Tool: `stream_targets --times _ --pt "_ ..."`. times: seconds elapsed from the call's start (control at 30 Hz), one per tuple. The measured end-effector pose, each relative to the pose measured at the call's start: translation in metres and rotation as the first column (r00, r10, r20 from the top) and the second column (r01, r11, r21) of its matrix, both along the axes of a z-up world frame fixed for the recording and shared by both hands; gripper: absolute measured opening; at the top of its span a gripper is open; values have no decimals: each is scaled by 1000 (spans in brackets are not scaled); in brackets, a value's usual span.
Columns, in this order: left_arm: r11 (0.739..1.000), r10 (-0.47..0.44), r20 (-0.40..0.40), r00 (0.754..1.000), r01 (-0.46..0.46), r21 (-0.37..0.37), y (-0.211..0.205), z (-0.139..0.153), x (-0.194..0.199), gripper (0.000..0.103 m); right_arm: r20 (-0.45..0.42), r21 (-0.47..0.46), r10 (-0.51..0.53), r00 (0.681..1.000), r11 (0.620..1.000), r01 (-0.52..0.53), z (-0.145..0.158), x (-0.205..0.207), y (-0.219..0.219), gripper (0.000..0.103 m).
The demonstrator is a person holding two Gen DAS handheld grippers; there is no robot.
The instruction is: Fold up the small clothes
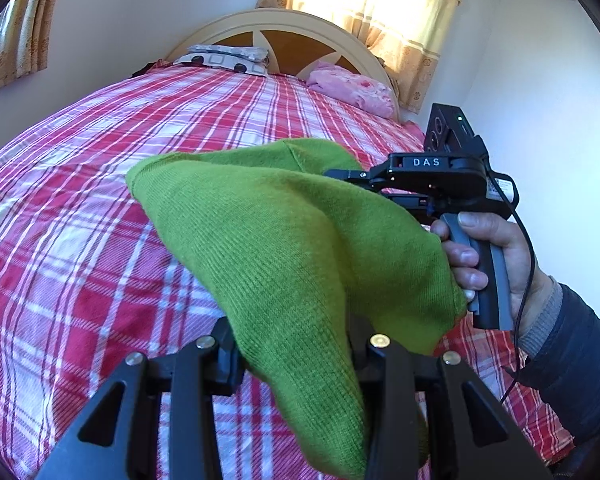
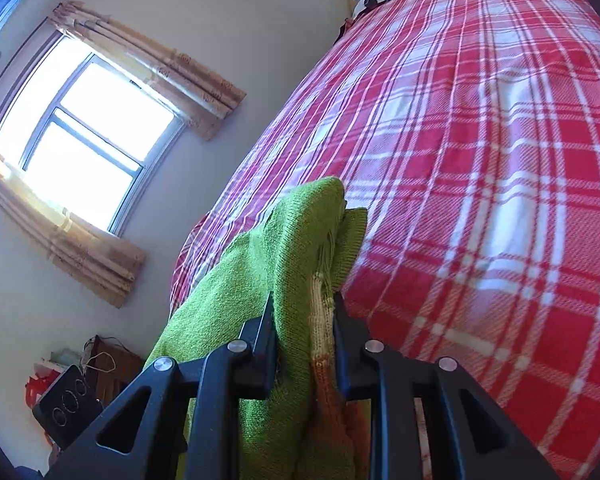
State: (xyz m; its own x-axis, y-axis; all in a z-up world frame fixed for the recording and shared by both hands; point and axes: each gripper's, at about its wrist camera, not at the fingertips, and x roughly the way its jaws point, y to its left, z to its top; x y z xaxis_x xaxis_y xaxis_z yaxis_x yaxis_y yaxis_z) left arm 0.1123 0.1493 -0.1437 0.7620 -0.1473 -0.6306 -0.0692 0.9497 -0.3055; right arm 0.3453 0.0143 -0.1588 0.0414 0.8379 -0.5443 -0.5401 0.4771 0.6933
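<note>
Left claw clamped on one edge of the bright green knitted garment; right claw clamped on another edge, where a cream-and-orange knit band shows. Garment hangs between both claws, above the red-and-white plaid bed, apparently not touching it.

Step in hand, by my reading: carrying the garment to lay it out. Next move calls for lowering both edges evenly onto the bed, cloth kept taut.

Only the left wrist view shows the person's right hand; only the right wrist view shows the band.
</note>
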Motion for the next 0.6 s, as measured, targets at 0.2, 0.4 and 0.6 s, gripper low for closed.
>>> stream_targets --times 0.2,0.4,0.6 --pt "1000 9 -5 1000 -9 10 10 -3 -13 38 -9 0 28 1000 1000 -28 -3 -10 19 23" --pt "999 23 -22 999 -23 23 19 -11 -24 38 -22 -1 59 998 998 -59 -14 -17 32 23" --pt "999 31 -41 999 -30 15 23 -22 -32 38 -46 -9 69 997 998 -69 -28 -22 41 23"
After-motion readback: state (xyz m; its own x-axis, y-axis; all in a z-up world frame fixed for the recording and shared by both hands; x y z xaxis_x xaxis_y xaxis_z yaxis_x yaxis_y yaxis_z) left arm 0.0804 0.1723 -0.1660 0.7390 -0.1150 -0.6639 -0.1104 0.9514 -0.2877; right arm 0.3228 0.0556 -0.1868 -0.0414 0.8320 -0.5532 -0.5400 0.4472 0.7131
